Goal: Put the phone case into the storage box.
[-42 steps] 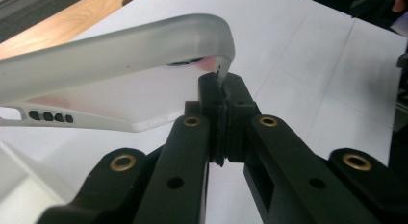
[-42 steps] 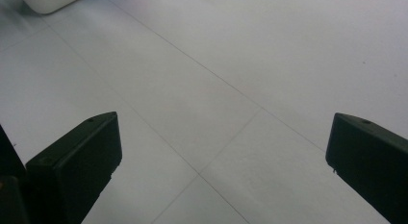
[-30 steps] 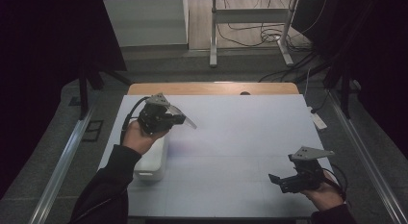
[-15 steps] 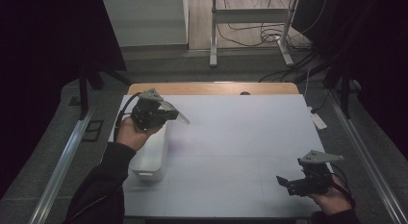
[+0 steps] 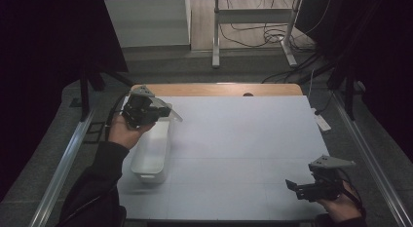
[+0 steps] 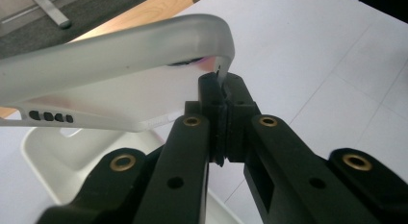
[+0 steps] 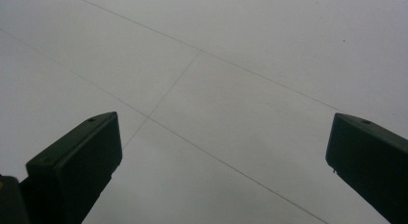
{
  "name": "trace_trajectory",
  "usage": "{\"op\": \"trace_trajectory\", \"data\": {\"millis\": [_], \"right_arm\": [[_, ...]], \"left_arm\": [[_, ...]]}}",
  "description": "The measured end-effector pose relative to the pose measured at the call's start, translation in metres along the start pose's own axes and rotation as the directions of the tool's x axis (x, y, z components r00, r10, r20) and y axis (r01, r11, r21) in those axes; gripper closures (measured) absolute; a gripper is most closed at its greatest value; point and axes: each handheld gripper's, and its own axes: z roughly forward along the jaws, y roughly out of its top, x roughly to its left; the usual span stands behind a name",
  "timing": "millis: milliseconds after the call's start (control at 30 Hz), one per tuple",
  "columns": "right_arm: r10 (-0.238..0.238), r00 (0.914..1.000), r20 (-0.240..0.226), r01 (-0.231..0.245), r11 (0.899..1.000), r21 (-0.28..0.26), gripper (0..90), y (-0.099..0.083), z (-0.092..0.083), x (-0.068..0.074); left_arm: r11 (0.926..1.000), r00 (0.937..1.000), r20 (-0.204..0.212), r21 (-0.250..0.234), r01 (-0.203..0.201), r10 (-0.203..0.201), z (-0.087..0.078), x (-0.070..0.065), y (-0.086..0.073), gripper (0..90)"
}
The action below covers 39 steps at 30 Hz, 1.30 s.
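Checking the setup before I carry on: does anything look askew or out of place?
The translucent lid is off the white container, held tilted above it; the left hand-held gripper pinches its corner. No spill or damage is visible.

My left tool [image 6: 222, 96]: matt black plastic jaws with brass-coloured screw inserts, pinching a frosted, translucent plastic lid [image 6: 120, 65], smooth with a dull sheen. Below that tool I see a white plastic tub [image 5: 152, 151], smooth, slightly glossy inside. My right tool [image 5: 292, 184]: the same matt black plastic. Under both, the desk [image 5: 243, 139] is covered in smooth, matt white sheet; bare wood shows along its far edge.
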Motion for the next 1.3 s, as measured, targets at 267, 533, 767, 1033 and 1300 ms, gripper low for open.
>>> {"op": "trace_trajectory", "data": {"millis": [267, 533, 767, 1033, 1300], "right_arm": [[-0.006, 0.9999, 0.015, 0.006, 1.0, -0.013, 0.0, -0.001, -0.003, 0.001], [0.009, 0.9999, 0.014, -0.008, 1.0, -0.025, 0.0, -0.002, -0.004, 0.0], [0.015, 0.9998, 0.013, -0.015, 1.0, -0.027, 0.0, -0.004, -0.007, -0.001], [0.021, 0.9997, 0.014, -0.021, 0.999, -0.026, 0.0, -0.005, -0.009, -0.001], [0.006, 0.9998, 0.021, -0.005, 0.999, -0.042, 0.0, -0.006, -0.011, 0.001]], "left_arm": [[0.9997, 0.9992, -0.036, 0.017, 0.019, -0.018, -0.006, 0.009, -0.003, 88.3], [0.9985, 0.9968, -0.072, 0.039, 0.038, -0.035, -0.004, 0.02, -0.006, 88.3], [0.997, 0.9942, -0.095, 0.054, 0.056, -0.051, -0.001, 0.027, -0.006, 88.3], [0.9956, 0.9922, -0.109, 0.064, 0.068, -0.06, 0.003, 0.032, -0.007, 88.3], [0.9934, 0.9897, -0.129, 0.088, 0.074, -0.062, 0.011, 0.036, -0.008, 88.3]]}}
